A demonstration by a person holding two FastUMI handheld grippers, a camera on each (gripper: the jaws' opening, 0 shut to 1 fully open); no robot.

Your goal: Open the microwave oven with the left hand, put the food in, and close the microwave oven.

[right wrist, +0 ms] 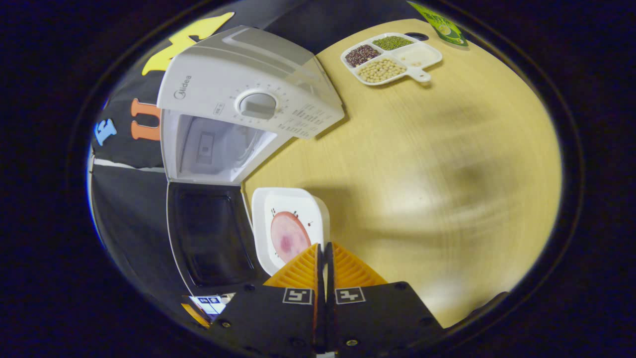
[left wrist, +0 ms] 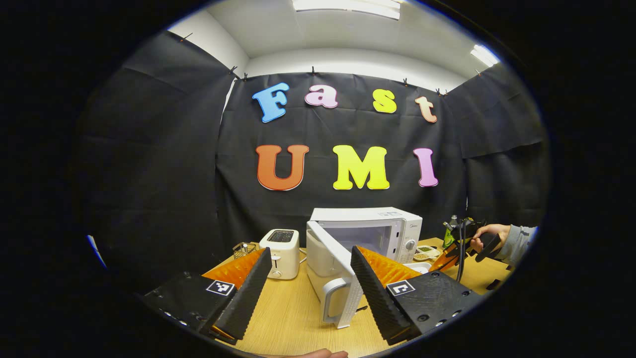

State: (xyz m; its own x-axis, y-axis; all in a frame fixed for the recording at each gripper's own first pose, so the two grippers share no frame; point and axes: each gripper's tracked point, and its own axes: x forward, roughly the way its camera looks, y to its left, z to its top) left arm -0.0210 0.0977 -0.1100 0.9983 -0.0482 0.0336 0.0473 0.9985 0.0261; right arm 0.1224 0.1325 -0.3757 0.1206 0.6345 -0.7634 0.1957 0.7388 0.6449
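The white microwave (left wrist: 367, 231) stands on the wooden table with its door (left wrist: 330, 271) swung wide open toward me. My left gripper (left wrist: 310, 250) is open, its fingers spread on either side of the door and its handle (left wrist: 332, 301), touching neither. In the right gripper view the open cavity (right wrist: 213, 146) and the dark door window (right wrist: 208, 238) lie to the left. My right gripper (right wrist: 323, 246) is shut on the rim of a white square plate (right wrist: 278, 204) that carries a pink slice of food (right wrist: 288, 236), just in front of the oven. A hand holds that right gripper (left wrist: 439, 262) farther off.
A white toaster (left wrist: 281, 253) and a small wire basket (left wrist: 242, 248) stand left of the microwave. A divided tray of beans (right wrist: 390, 57) lies on the table (right wrist: 447, 174) past the oven, with a green bottle (left wrist: 451, 231) behind it and a green packet (right wrist: 442, 25) near the far edge.
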